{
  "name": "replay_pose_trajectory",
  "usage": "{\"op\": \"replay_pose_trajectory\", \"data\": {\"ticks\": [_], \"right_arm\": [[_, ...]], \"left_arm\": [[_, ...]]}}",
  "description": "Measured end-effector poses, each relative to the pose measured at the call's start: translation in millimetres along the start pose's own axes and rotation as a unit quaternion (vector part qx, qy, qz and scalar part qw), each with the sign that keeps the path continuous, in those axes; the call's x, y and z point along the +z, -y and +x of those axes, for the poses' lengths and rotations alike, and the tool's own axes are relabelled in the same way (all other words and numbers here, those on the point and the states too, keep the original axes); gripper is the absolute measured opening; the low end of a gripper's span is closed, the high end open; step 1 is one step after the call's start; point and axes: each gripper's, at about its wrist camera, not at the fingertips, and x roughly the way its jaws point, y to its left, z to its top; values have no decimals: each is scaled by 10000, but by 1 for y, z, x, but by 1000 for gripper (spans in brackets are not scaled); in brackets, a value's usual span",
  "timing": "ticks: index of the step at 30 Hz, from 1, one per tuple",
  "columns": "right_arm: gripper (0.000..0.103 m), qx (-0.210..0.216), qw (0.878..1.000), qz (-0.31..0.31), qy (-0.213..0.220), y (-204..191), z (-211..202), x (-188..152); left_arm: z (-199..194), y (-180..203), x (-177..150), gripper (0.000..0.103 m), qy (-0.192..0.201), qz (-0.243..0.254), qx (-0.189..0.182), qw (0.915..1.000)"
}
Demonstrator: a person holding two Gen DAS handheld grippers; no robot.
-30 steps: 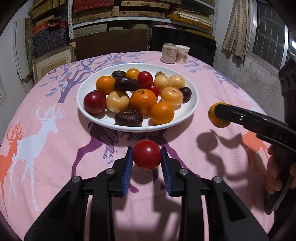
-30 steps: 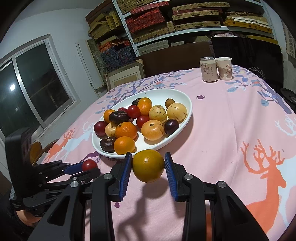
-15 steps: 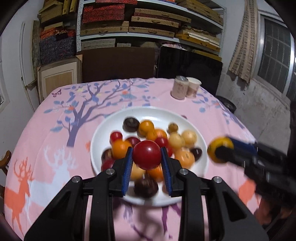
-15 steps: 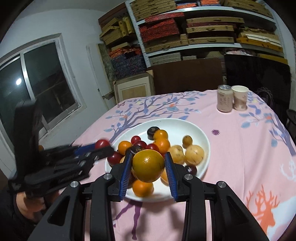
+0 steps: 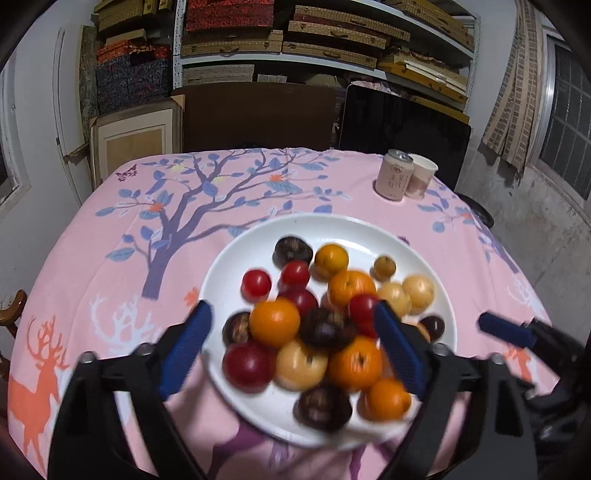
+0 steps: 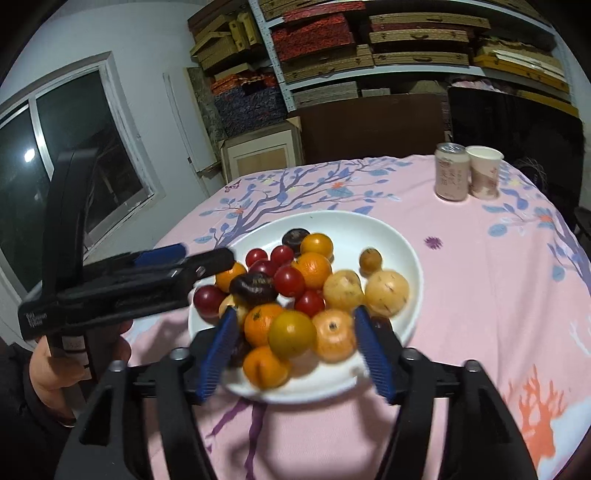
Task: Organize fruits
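left gripper point(image 5: 291, 350) above the white plate point(image 5: 236, 266) of fruit point(image 5: 314, 325), jaws opening wide, gripping nothing. right gripper point(image 6: 295, 347) opening too, a yellow-orange fruit point(image 6: 291, 334) loose between its fingers. bare pink desk point(image 6: 480, 266) lies to the right.

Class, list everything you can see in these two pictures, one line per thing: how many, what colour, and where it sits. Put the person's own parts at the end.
Plate: one, white, middle of the table.
Fruits: a heap, too blurred to count; red, orange, pale yellow and dark purple; on the plate.
Yellow-orange fruit: one, on the heap between the right pads.
Tablecloth: one, pink with tree and deer prints, covering the table.
Can: one, pale pink, far right of the table.
Paper cup: one, white and pink, beside the can.
Shelves: stacked boxes, behind the table.
Hand: one, holding the left claw.
Left claw: black, blue pads, opening over the plate.
Right claw: same, opening, not gripping.
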Motion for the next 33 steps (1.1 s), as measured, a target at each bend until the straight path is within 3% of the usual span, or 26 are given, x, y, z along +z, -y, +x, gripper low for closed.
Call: {"op": "replay_pose_trajectory", "data": {"ticks": [1,3,9,14,21,33], "right_arm": [[90,-30,10000,67,21,1,-7,-5],[99,-147,9997,162,95,-2,-26,-23],[99,-915,9951,-247,274,-29,-71,-66],[99,-894,9951,-178,392,-41,-112,-87],[99,-970,9944,-53,424,-56,-151,-102],[99,-993,9930,-211,597,-77,-184,-118]], "left_arm": [[-8,0,-10,97,29,27,42,10000],[-21,3,-32,98,-33,62,62,10000],[-70,8,-85,98,-298,-50,-11,9995],[-129,8,-112,98,67,-319,160,9993],[-189,33,-133,98,323,110,330,9989],[-241,47,-148,98,769,236,555,9952]]}}
